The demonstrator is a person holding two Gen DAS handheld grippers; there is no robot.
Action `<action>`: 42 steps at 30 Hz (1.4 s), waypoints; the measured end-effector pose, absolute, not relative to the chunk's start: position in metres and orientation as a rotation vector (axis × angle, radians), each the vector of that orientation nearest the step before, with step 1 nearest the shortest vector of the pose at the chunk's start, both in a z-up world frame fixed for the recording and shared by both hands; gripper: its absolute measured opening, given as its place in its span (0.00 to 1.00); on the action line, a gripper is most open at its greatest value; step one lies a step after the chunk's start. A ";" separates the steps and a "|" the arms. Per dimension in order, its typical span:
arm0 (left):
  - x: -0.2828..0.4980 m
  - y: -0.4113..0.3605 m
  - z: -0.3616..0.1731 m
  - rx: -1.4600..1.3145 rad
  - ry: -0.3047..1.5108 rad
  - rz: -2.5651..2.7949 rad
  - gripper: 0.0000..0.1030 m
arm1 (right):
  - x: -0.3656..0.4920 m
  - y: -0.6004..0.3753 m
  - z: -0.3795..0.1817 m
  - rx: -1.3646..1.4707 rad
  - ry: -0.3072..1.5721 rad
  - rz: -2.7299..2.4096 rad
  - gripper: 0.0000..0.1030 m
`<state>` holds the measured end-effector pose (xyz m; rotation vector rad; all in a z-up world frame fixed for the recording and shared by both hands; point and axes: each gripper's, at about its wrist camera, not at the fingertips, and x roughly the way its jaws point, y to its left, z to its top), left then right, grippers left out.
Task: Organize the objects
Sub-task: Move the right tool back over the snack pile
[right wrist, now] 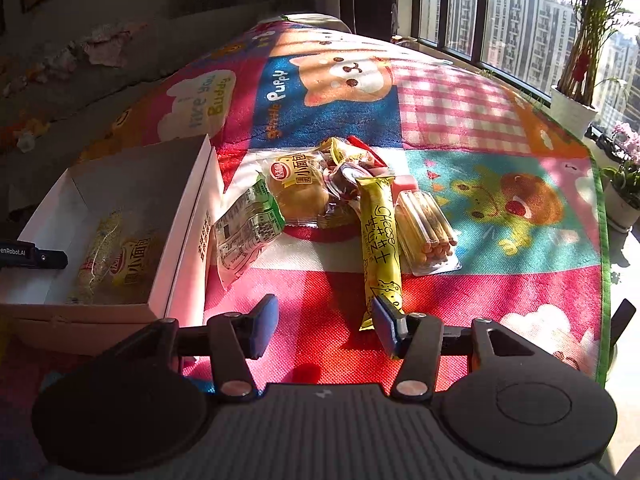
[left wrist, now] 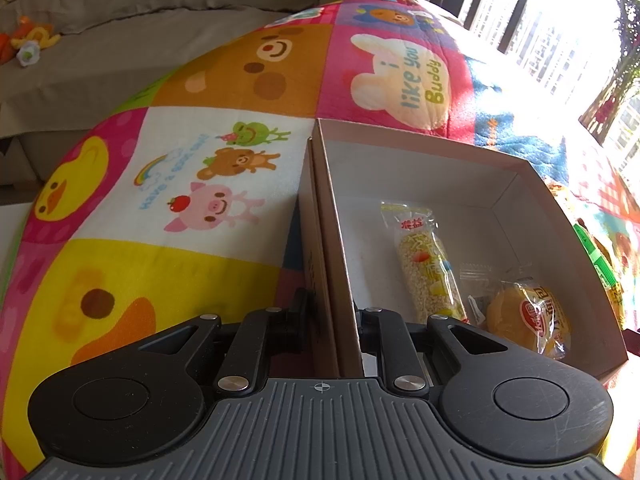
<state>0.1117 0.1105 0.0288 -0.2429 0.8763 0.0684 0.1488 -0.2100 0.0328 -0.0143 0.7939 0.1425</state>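
Observation:
A white cardboard box (left wrist: 420, 168) lies on the mat and holds a rice-bar packet (left wrist: 428, 268) and a small bread bun packet (left wrist: 528, 324). My left gripper (left wrist: 332, 320) is shut on the box's left wall. The box also shows in the right wrist view (right wrist: 188, 216). Beside it lies a snack pile: a green packet (right wrist: 248, 228), a bun packet (right wrist: 298, 192), a yellow cheese stick packet (right wrist: 380, 240) and a clear pack of sausages (right wrist: 424, 228). My right gripper (right wrist: 326, 326) is open above the mat, its right pad by the cheese stick's near end.
A colourful cartoon play mat (left wrist: 180, 184) covers the surface. A grey sofa (left wrist: 120, 20) with small toys is behind. Windows (right wrist: 500, 20) and potted plants (right wrist: 576, 92) stand at the right, past the mat's green edge (right wrist: 602, 240).

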 end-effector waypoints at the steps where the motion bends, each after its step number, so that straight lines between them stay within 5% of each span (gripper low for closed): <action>1: 0.112 0.111 0.029 -0.242 0.877 0.068 0.18 | 0.150 -0.214 0.032 -0.006 0.797 0.132 0.51; 32: 0.115 0.091 0.044 -0.073 0.847 0.087 0.16 | 0.198 -0.204 0.029 -0.041 0.745 0.084 0.54; 42: 0.115 0.091 0.044 -0.074 0.858 0.082 0.16 | 0.222 -0.193 0.039 0.147 0.766 0.243 0.52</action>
